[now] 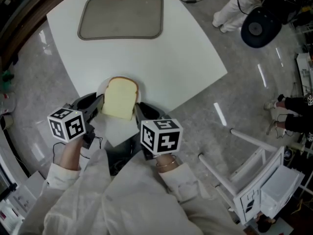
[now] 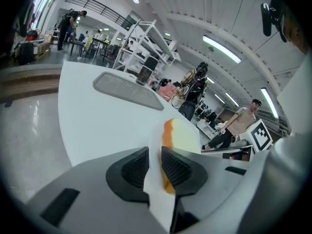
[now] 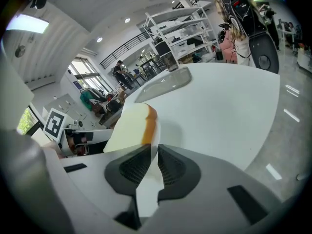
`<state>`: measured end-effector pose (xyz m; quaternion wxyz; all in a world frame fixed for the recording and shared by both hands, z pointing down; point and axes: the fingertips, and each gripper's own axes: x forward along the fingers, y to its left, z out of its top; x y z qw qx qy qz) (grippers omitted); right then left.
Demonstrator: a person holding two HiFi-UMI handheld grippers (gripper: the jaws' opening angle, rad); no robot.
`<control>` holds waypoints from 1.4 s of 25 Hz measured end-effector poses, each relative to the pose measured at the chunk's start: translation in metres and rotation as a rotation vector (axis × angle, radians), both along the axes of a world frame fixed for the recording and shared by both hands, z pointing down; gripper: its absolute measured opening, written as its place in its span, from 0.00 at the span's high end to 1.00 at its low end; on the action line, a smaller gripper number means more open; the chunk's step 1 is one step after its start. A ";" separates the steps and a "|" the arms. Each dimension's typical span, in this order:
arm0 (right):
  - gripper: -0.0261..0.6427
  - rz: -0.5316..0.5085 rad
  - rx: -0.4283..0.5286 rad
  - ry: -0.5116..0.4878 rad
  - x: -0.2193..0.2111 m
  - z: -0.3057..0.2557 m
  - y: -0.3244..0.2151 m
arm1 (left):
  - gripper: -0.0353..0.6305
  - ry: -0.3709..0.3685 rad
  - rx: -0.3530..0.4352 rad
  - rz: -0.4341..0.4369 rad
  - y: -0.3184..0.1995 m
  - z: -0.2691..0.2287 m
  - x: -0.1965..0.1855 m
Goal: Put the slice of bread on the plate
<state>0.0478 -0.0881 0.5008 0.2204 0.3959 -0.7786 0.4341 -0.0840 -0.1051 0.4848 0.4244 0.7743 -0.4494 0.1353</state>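
A slice of bread [image 1: 120,98] with a brown crust lies on a white paper sheet [image 1: 116,129] held up between both grippers. It hangs over a white plate [image 1: 100,89] at the near edge of the table. My left gripper [image 1: 96,105] is shut on the sheet's left edge, my right gripper [image 1: 141,113] on its right edge. In the left gripper view the jaws [image 2: 155,155] pinch the paper [image 2: 159,199], with the bread [image 2: 184,136] just beyond. In the right gripper view the jaws [image 3: 152,152] clamp the paper [image 3: 147,191] beside the bread [image 3: 130,126].
A grey tray [image 1: 121,15] lies at the far side of the white table [image 1: 186,58]. On the floor to the right are a white frame [image 1: 259,180] and a black round object [image 1: 259,27]. People stand at the right edge.
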 end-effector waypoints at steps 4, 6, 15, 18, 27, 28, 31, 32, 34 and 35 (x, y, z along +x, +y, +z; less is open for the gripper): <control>0.88 -0.028 0.015 -0.017 0.006 -0.006 -0.003 | 0.82 -0.001 0.016 -0.034 0.000 -0.008 0.006; 0.88 -0.033 0.025 -0.021 0.011 -0.009 -0.005 | 0.82 0.004 0.027 -0.052 0.000 -0.013 0.010; 0.88 -0.018 0.058 -0.014 0.017 -0.020 -0.019 | 0.82 0.026 0.046 -0.056 -0.007 -0.021 0.016; 0.88 0.004 0.073 -0.013 0.018 -0.025 -0.025 | 0.82 0.035 0.057 -0.038 -0.016 -0.024 0.017; 0.88 0.084 0.074 0.008 -0.032 -0.030 -0.081 | 0.82 0.061 0.053 0.053 -0.081 -0.027 -0.033; 0.88 0.097 0.071 0.009 -0.037 -0.029 -0.089 | 0.82 0.064 0.052 0.063 -0.091 -0.026 -0.038; 0.88 0.133 0.064 0.014 -0.046 -0.026 -0.113 | 0.82 0.074 0.047 0.089 -0.119 -0.023 -0.047; 0.88 0.143 0.062 0.015 -0.048 -0.025 -0.122 | 0.82 0.075 0.048 0.097 -0.130 -0.022 -0.048; 0.88 0.161 0.058 0.016 -0.051 -0.022 -0.139 | 0.82 0.075 0.052 0.117 -0.151 -0.022 -0.051; 0.88 0.169 0.059 0.016 -0.052 -0.022 -0.146 | 0.82 0.074 0.057 0.128 -0.160 -0.022 -0.051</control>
